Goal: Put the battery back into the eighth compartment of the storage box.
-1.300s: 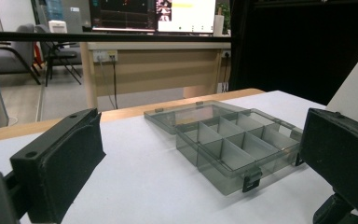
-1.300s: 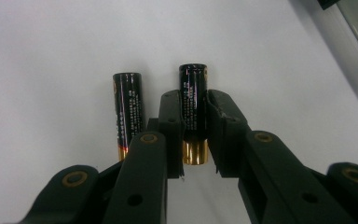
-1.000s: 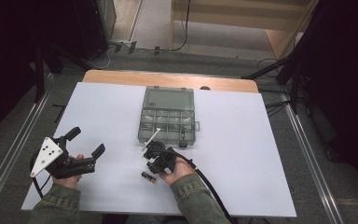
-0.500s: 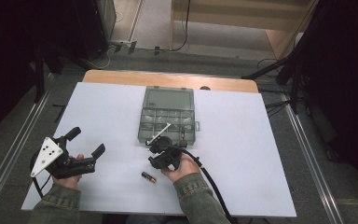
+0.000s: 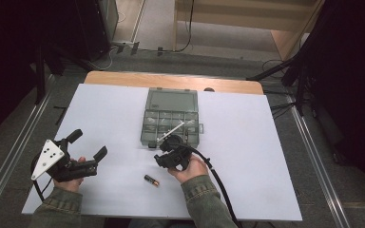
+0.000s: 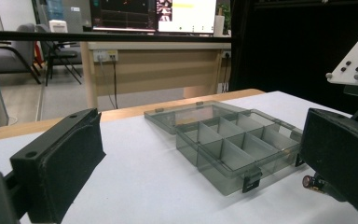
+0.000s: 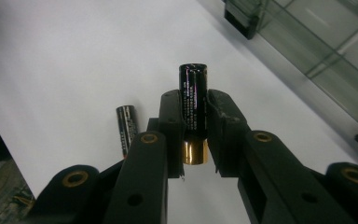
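Currently right gripper [image 7: 195, 135] clamps a glossy black battery [image 7: 193, 100] with a gold end cap between its matte pads, above the white tabletop [image 5: 266, 156] near the front edge of the organizer box [image 5: 171, 122]. Box is smoky translucent plastic, gridded compartments, lid flat open. Second battery [image 5: 151, 180] lies loose on the table. Left gripper [image 5: 88, 142] rests aside, jaws wide open, nothing between them.

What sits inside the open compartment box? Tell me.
The compartment box has bare dividers and clear cells in the left gripper view. Its near right cells are hidden behind that gripper's black finger, so their contents cannot be judged.
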A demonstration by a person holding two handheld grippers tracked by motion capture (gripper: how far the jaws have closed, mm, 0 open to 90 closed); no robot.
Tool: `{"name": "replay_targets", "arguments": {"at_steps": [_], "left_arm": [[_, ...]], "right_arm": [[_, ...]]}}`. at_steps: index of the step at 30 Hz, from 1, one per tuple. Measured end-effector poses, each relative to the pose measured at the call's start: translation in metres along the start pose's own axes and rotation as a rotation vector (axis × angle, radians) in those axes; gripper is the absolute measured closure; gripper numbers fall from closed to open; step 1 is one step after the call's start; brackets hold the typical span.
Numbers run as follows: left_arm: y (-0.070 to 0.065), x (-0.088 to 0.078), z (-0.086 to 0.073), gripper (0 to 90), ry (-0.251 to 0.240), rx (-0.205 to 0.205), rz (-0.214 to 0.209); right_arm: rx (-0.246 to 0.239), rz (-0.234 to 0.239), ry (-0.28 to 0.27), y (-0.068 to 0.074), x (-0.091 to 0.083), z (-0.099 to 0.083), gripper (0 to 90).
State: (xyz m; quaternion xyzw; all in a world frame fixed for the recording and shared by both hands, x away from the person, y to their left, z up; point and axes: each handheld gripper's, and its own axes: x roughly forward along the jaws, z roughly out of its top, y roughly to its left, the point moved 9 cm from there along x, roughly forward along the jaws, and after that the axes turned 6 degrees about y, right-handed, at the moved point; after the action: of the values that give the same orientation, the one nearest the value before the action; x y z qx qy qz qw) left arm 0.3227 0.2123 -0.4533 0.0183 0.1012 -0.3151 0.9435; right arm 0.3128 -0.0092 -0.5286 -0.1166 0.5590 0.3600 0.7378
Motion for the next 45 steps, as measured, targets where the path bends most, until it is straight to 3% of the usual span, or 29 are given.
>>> {"name": "replay_targets", "arguments": {"at_steps": [4, 20, 27, 36, 40, 43, 45], "left_arm": [[0.000, 0.000, 0.000, 0.0, -0.002, 0.000, 0.000], [0.000, 0.000, 0.000, 0.0, -0.003, 0.003, -0.004], [0.000, 0.000, 0.001, 0.0, -0.004, 0.005, -0.003], [0.000, 0.000, 0.000, 0.0, -0.004, 0.003, -0.002], [0.000, 0.000, 0.001, 0.0, -0.004, 0.006, -0.003], [0.000, 0.000, 0.000, 0.0, -0.003, 0.006, -0.002], [0.000, 0.000, 0.000, 0.0, -0.003, 0.007, -0.001]], "right_arm": [[0.013, 0.000, -0.003, -0.005, -0.002, -0.001, 77.9], [0.087, 0.077, -0.099, -0.025, -0.019, 0.005, 77.9], [0.156, 0.093, -0.146, -0.045, -0.028, 0.004, 77.9], [0.238, 0.097, -0.169, -0.068, -0.026, 0.002, 77.9], [0.284, 0.105, -0.214, -0.075, -0.030, 0.001, 77.9], [0.336, 0.156, -0.266, -0.081, -0.033, 0.001, 77.9], [0.365, 0.161, -0.279, -0.086, -0.034, -0.001, 77.9]]}}
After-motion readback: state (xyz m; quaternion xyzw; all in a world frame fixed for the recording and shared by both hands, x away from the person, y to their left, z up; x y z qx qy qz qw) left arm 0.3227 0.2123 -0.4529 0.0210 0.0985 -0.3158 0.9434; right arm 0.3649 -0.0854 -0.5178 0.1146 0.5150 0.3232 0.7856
